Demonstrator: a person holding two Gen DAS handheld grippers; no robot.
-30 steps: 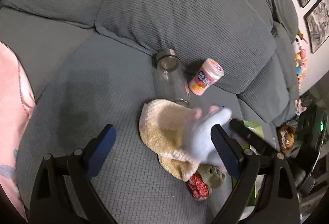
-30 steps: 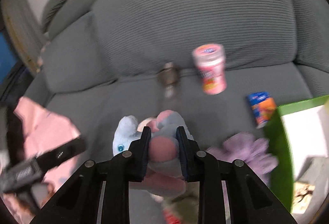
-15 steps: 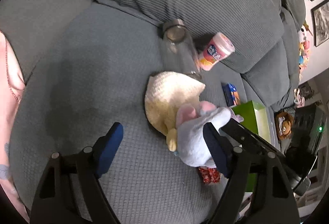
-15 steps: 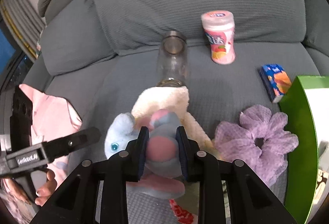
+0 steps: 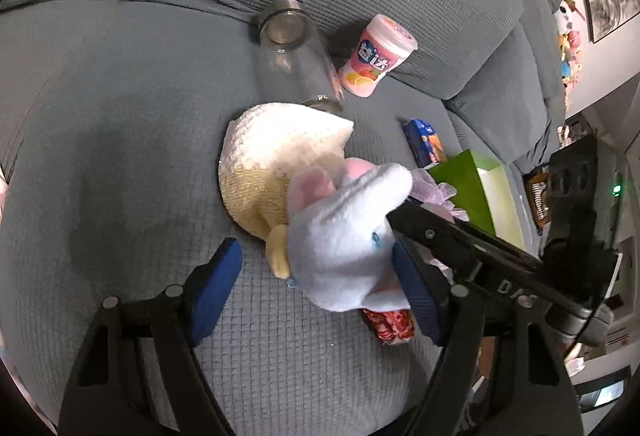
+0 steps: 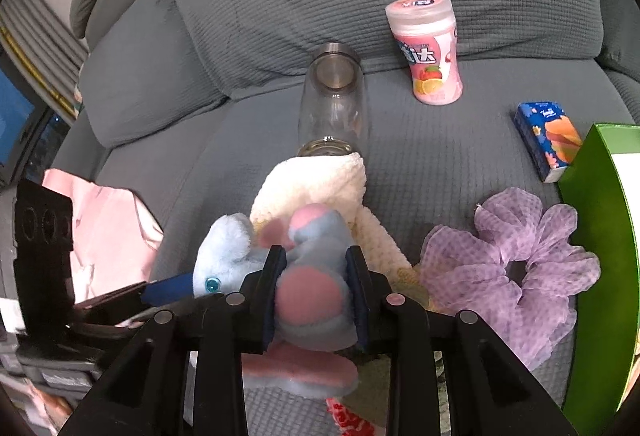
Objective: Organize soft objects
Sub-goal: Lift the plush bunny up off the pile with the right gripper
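A light blue and pink plush toy (image 5: 344,236) (image 6: 312,276) hangs just above the grey sofa seat (image 5: 120,155). My right gripper (image 6: 316,260) is shut on its body, and its jaws are easing open slightly. My left gripper (image 5: 316,288) straddles the toy's head. Its jaws are closing; the right pad is beside the plush and the left pad (image 5: 216,288) stands clear. A cream towel (image 5: 280,155) (image 6: 320,187) lies under the toy. A purple scrunchie (image 6: 512,264) lies to the right, and a red soft item (image 5: 390,324) peeks out below.
A glass jar (image 6: 334,103) lies on its side behind the towel, a pink gum bottle (image 6: 430,51) stands by the back cushion, and a blue tissue pack (image 6: 546,139) lies near a green box (image 6: 596,236). A pink cloth (image 6: 104,224) lies left.
Both grippers have sunk toward the seat. The left gripper's jaws have narrowed and moved in around the plush head, which the right gripper keeps holding.
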